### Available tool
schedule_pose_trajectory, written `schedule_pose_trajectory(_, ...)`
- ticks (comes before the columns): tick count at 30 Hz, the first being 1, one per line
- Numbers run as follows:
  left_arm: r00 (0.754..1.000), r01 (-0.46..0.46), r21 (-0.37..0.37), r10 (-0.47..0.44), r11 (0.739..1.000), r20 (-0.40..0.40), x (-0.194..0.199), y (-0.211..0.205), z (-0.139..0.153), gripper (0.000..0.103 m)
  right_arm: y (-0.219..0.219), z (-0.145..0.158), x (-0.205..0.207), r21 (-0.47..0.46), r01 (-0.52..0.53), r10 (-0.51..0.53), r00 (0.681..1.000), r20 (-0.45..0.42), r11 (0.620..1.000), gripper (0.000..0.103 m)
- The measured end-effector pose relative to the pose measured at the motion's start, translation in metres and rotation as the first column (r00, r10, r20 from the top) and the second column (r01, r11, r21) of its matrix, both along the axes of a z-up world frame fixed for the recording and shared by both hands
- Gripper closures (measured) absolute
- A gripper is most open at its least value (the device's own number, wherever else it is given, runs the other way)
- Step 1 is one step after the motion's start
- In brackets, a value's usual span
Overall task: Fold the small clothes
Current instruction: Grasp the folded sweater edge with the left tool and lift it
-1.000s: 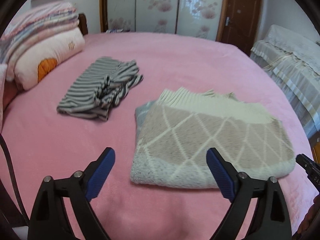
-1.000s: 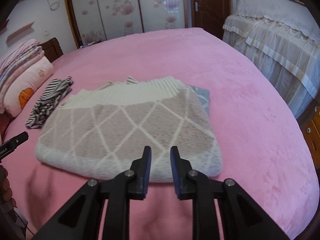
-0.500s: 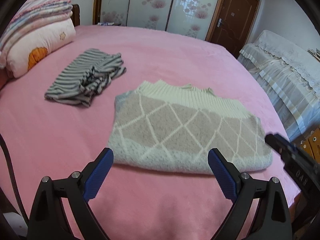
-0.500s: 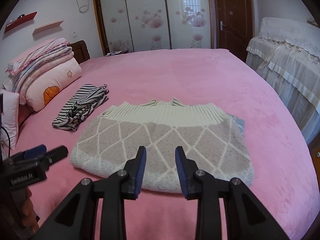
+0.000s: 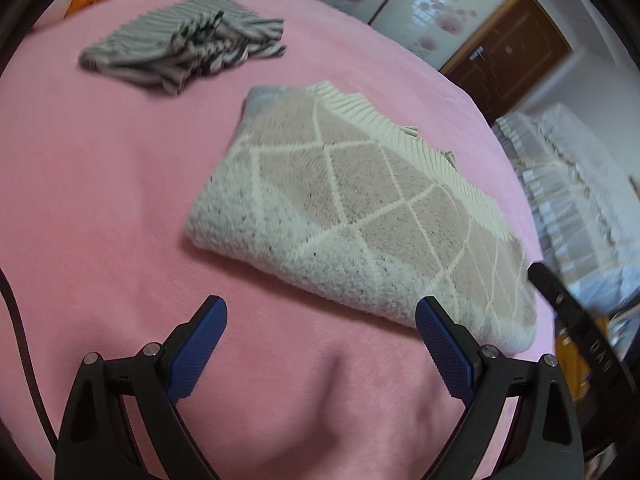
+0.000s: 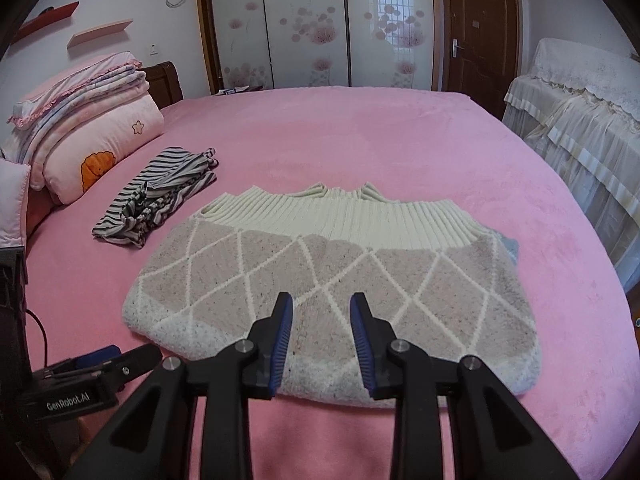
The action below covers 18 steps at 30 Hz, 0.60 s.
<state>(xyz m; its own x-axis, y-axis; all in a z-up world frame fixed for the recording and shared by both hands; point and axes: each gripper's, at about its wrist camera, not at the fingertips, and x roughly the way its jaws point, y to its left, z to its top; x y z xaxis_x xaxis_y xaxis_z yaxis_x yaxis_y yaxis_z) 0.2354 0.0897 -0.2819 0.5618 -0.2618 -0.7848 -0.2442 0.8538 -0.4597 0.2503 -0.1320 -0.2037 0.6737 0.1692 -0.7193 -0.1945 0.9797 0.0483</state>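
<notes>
Fingers on my left gripper (image 5: 322,338) spread wide, empty; right gripper (image 6: 322,330) slightly parted, empty. Sweater (image 6: 332,280) looks folded on the bed (image 6: 360,132). Striped garment (image 6: 160,196) remains bunched, I judge.

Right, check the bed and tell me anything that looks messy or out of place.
The striped garment lies bunched and crumpled beside the pillow stack, not neatly folded. A blue-grey corner pokes out from under the folded diamond-pattern sweater. Otherwise nothing stands out.
</notes>
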Motion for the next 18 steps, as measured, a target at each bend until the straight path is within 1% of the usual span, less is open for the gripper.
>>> schedule_pose_trajectory(5, 1.0, -0.031, -0.131, 0.03, 0.991, -0.005, 0.009, 0.004, -0.02, 0.009, 0.004, -0.014, 0.004, -0.002, -0.005, 0.005, 1.0, -0.025, 1.0, 0.073)
schedule_pose_trajectory(8, 0.999, -0.052, -0.214, 0.052, 0.975, -0.005, 0.017, 0.006, -0.033, 0.009, 0.006, -0.019, 0.006, -0.002, -0.01, 0.01, 0.999, -0.033, 1.0, 0.073)
schedule_pose_trajectory(15, 0.994, -0.091, -0.323, 0.108, 0.942, 0.033, 0.035, 0.014, -0.056, 0.009, 0.012, -0.029, 0.007, 0.003, -0.018, 0.018, 0.999, -0.045, 1.0, 0.073)
schedule_pose_trajectory(18, 0.989, -0.109, -0.349, 0.136, 0.931, 0.052, 0.045, 0.018, -0.064, 0.009, 0.013, -0.033, 0.01, 0.009, -0.017, 0.018, 0.998, -0.055, 1.0, 0.073)
